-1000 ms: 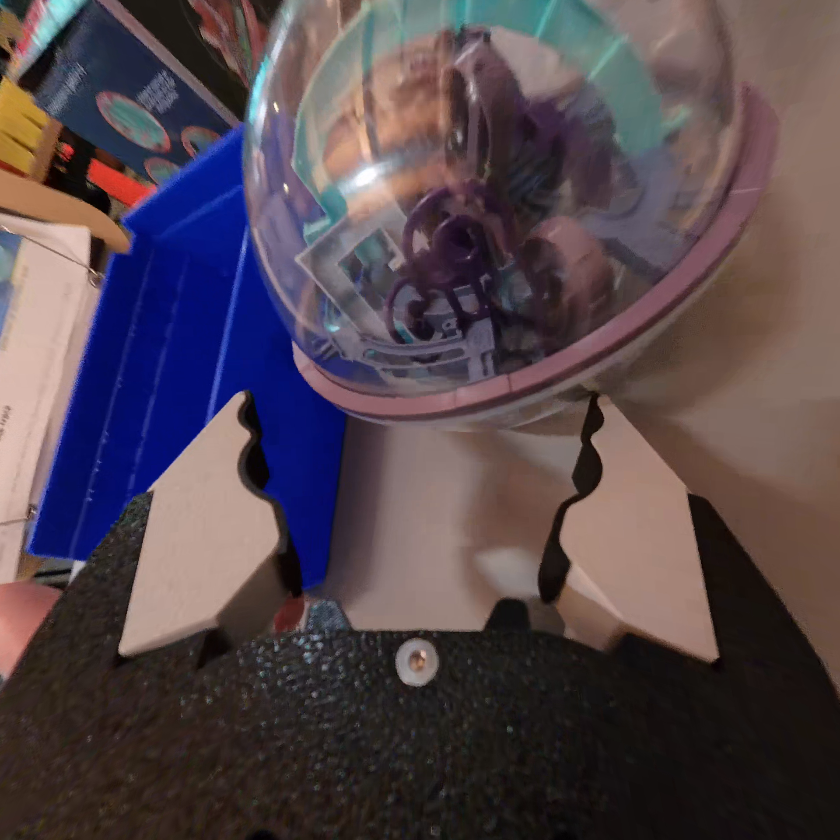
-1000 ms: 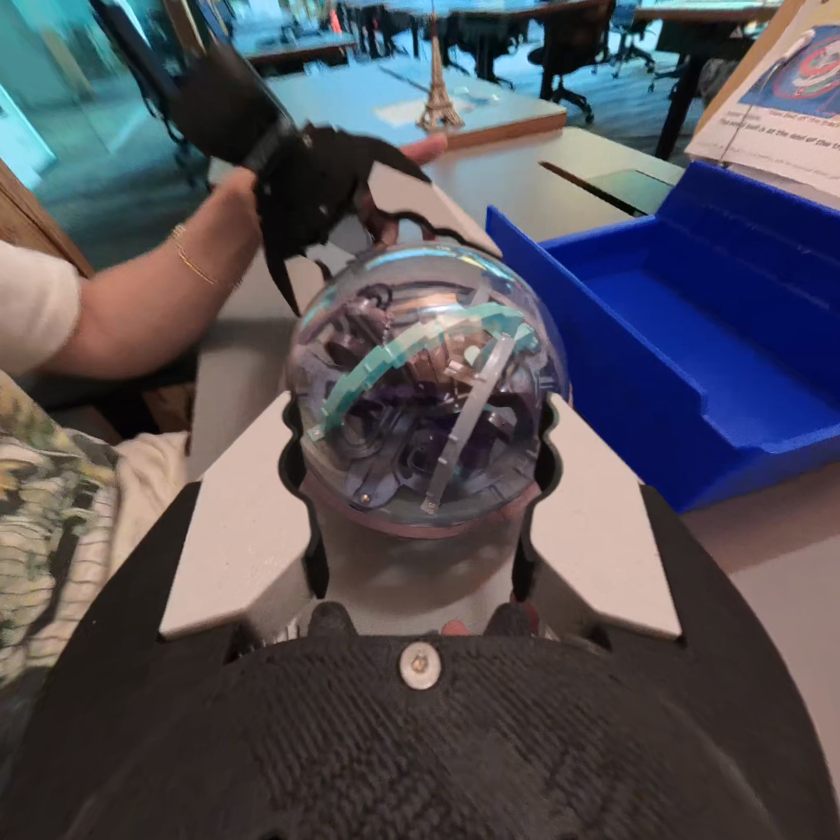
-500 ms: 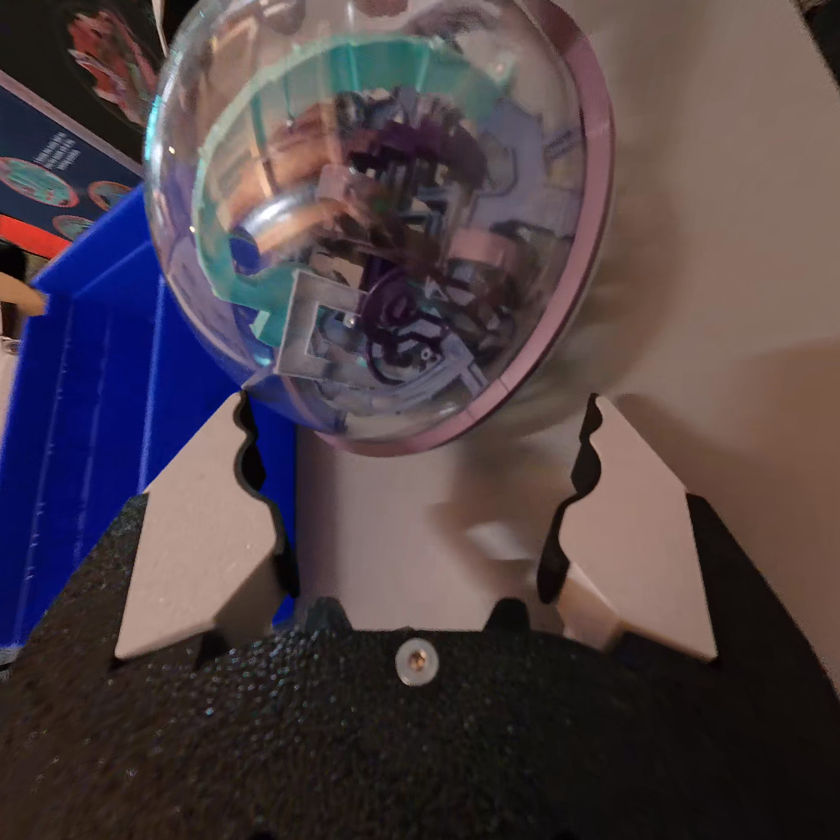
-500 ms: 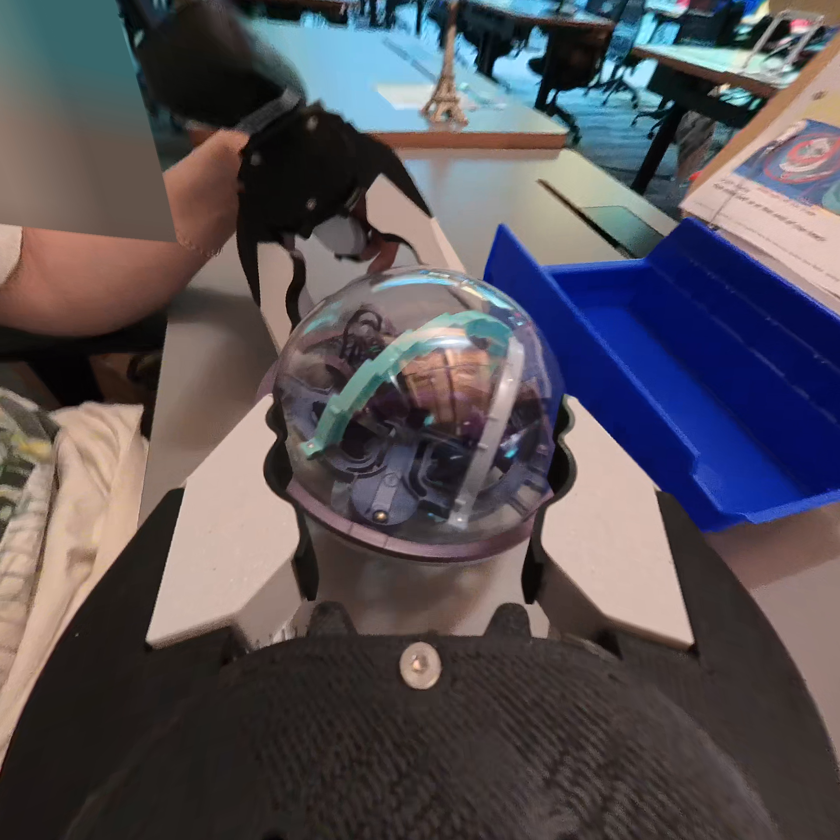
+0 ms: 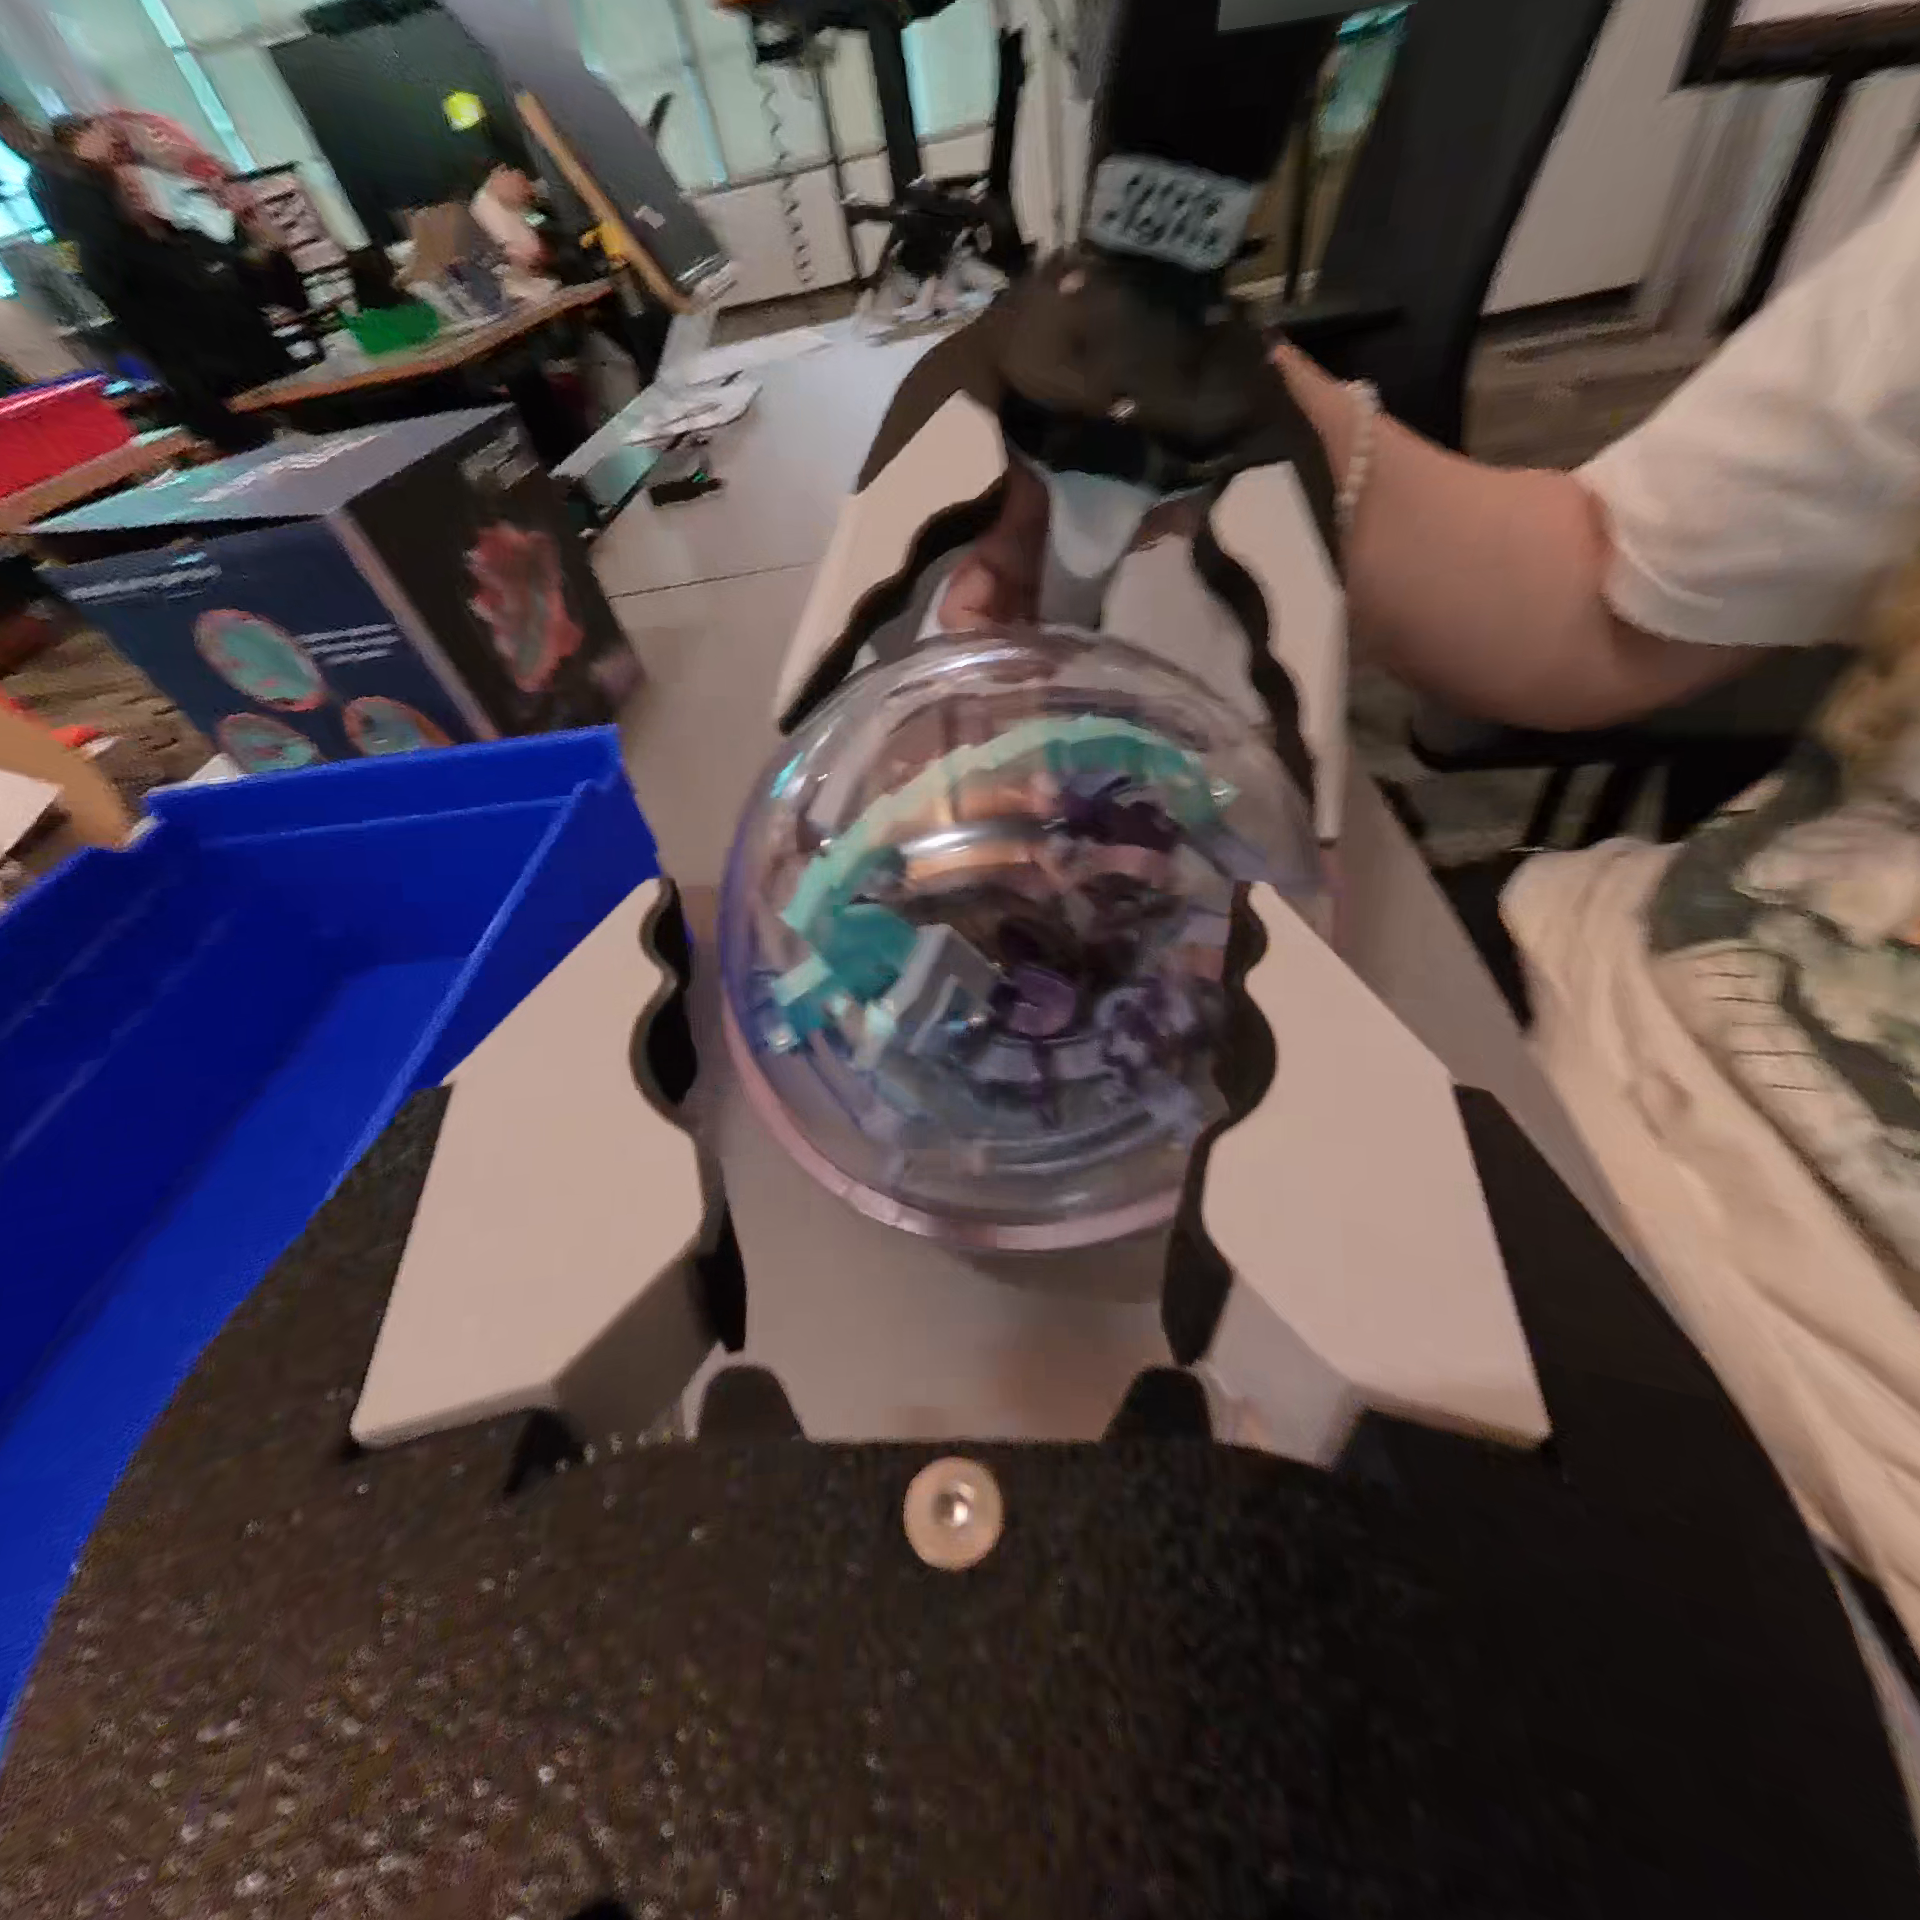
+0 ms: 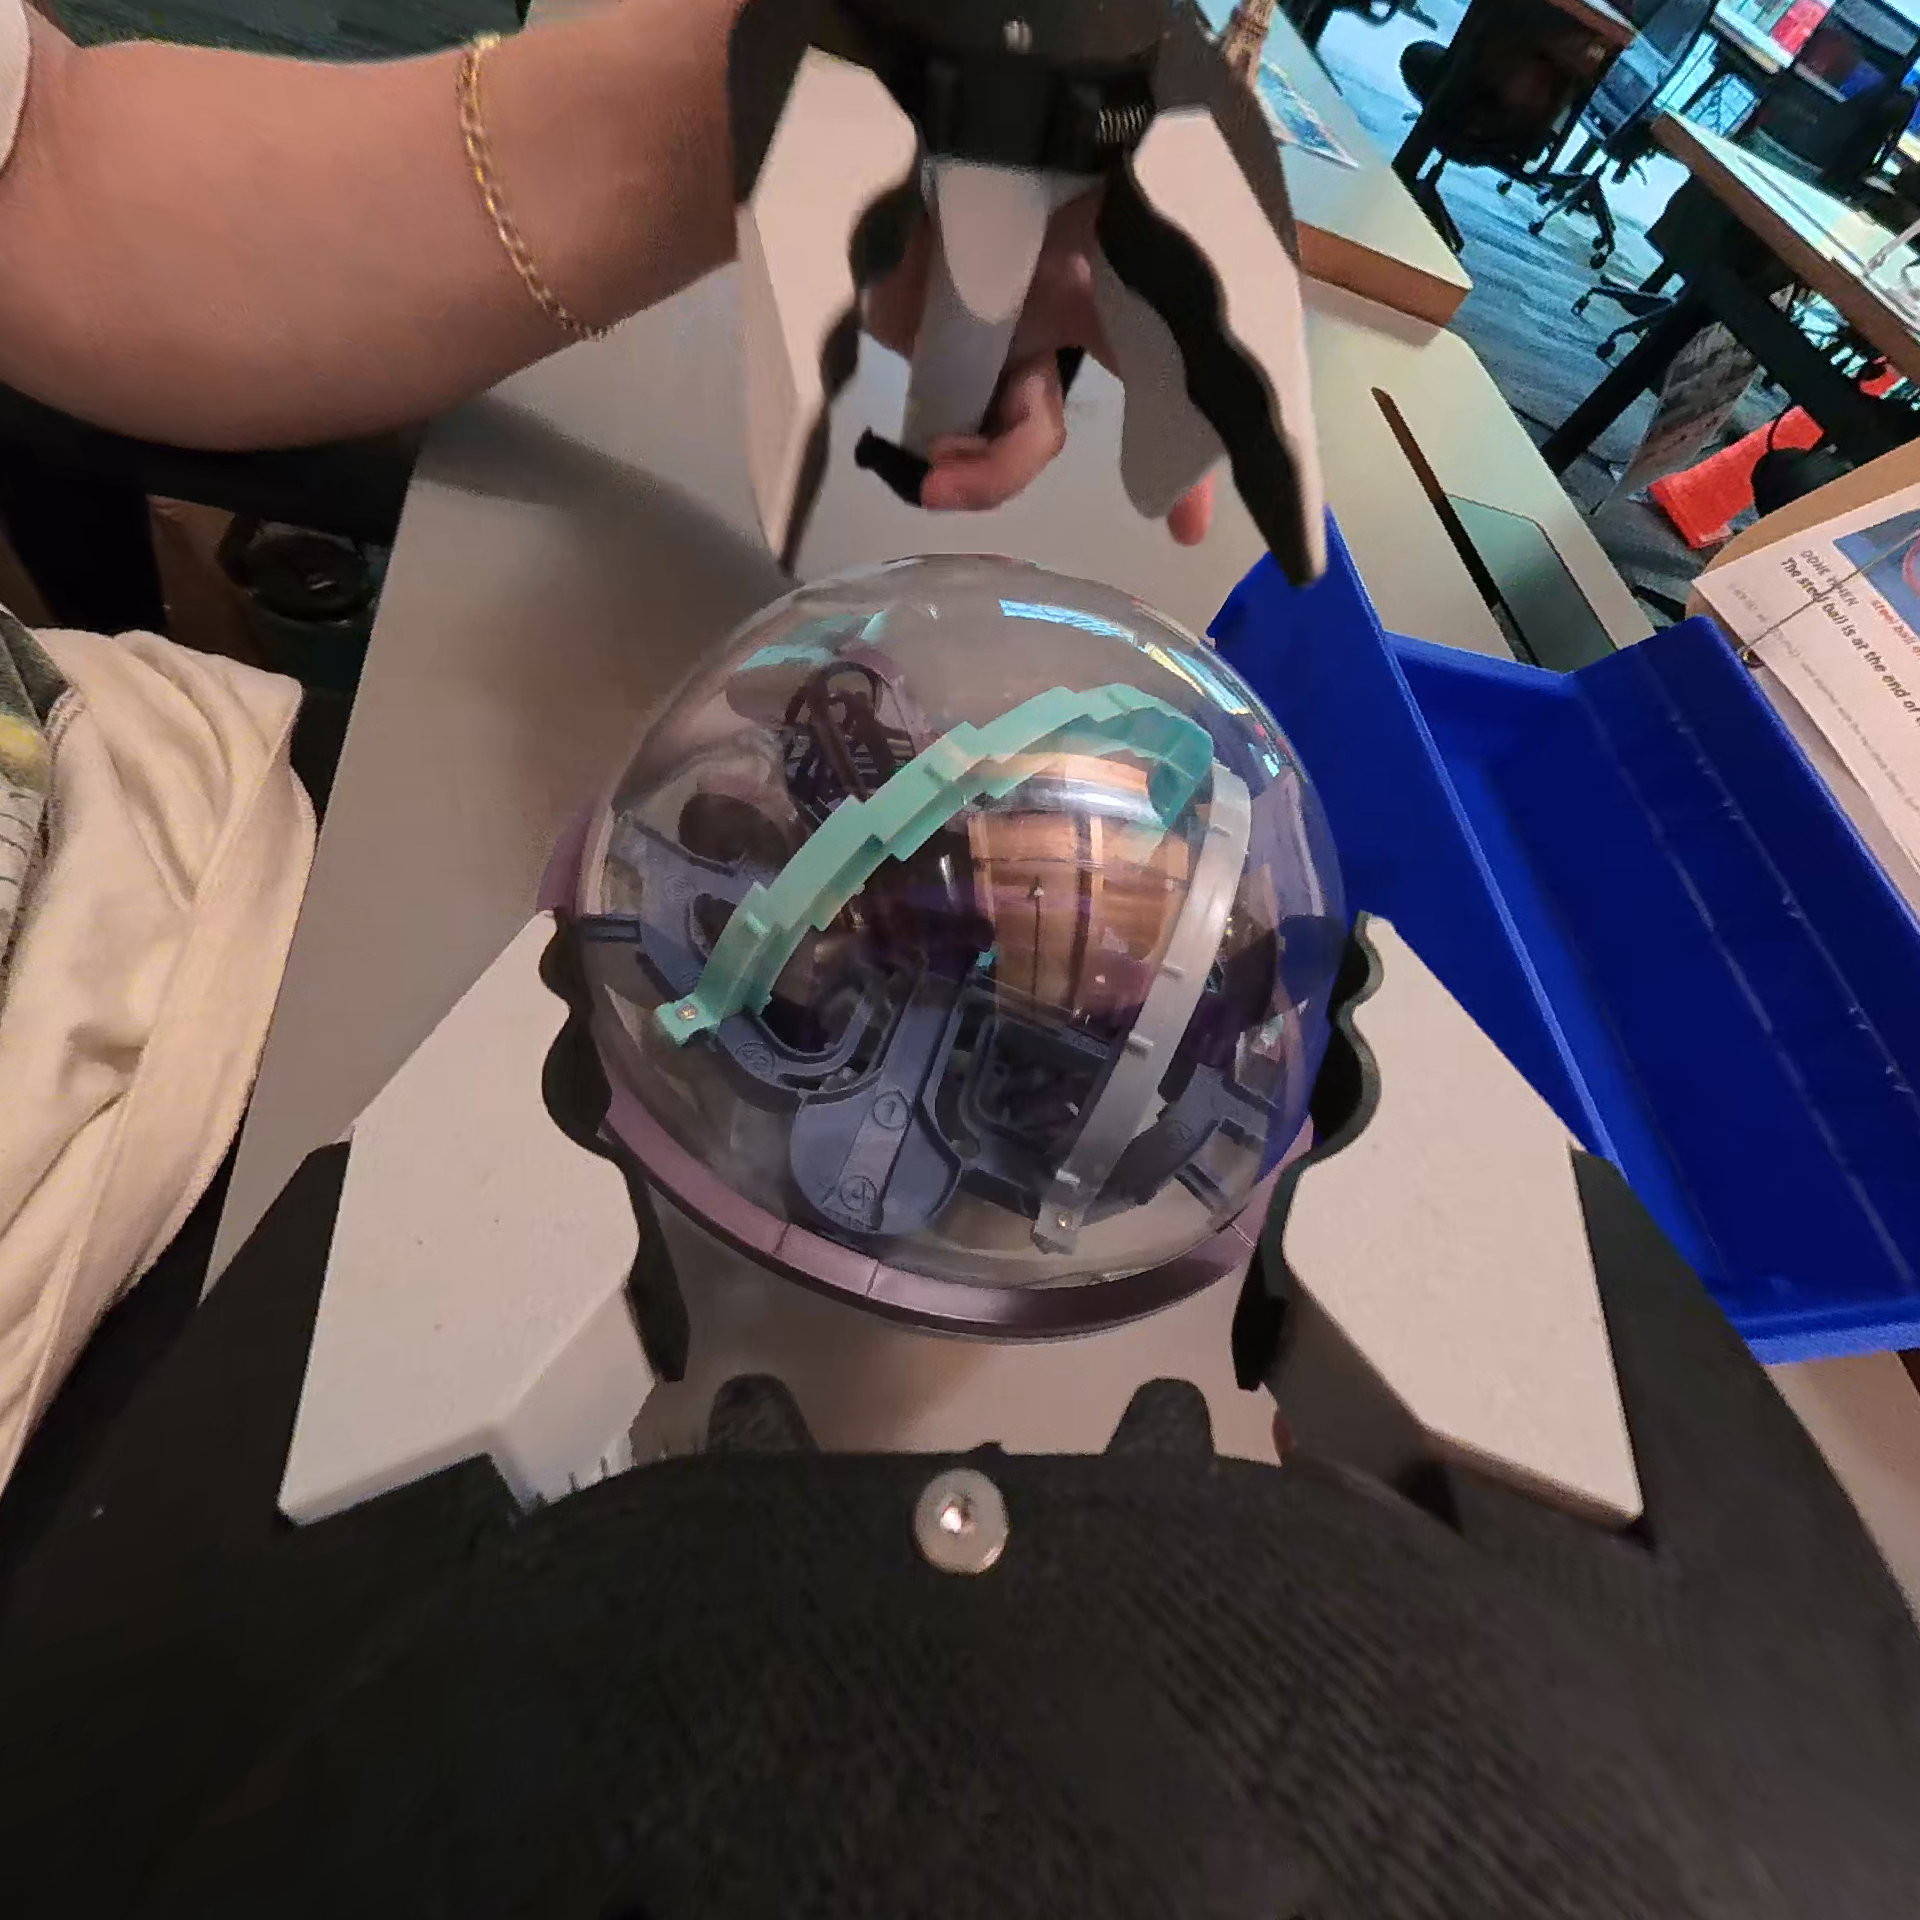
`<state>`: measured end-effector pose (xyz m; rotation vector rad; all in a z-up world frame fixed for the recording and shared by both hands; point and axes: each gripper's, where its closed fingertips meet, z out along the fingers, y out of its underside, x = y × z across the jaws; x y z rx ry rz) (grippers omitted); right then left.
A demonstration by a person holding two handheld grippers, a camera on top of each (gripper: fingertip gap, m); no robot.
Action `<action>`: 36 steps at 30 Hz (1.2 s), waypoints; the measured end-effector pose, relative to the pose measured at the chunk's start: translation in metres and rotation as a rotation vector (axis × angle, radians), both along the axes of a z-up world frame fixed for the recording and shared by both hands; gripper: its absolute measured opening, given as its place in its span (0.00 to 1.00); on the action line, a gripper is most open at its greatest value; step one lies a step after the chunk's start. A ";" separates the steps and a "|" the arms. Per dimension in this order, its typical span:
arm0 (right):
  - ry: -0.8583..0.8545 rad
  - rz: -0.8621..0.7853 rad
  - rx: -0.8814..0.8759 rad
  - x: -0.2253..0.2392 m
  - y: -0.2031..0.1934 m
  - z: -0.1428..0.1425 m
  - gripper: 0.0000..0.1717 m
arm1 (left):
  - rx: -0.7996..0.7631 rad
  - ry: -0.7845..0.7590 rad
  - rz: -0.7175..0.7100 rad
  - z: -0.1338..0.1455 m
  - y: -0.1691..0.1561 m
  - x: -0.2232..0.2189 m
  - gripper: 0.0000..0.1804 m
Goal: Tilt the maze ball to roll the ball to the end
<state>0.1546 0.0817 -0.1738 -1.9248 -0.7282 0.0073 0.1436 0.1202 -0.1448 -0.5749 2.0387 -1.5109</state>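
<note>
Clear plastic maze ball (image 6: 935, 831) on table (image 6: 499, 623): my left claw (image 5: 956, 899) clamps its sides, right claw (image 6: 956, 925) wide, only flanking. Inner ball unseen; tilting remains, I judge.

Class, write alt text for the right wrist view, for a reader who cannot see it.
A clear maze ball with teal and grey tracks inside sits between the two fingers of the near hand-held gripper, over a pale table. A second hand-held gripper, in a person's hand, points at its far side; a blue bin stands to the right.
</note>
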 end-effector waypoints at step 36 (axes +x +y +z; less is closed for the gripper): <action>0.061 -0.084 0.107 0.026 0.004 0.019 0.79 | -0.129 0.185 0.080 -0.008 -0.014 0.027 0.64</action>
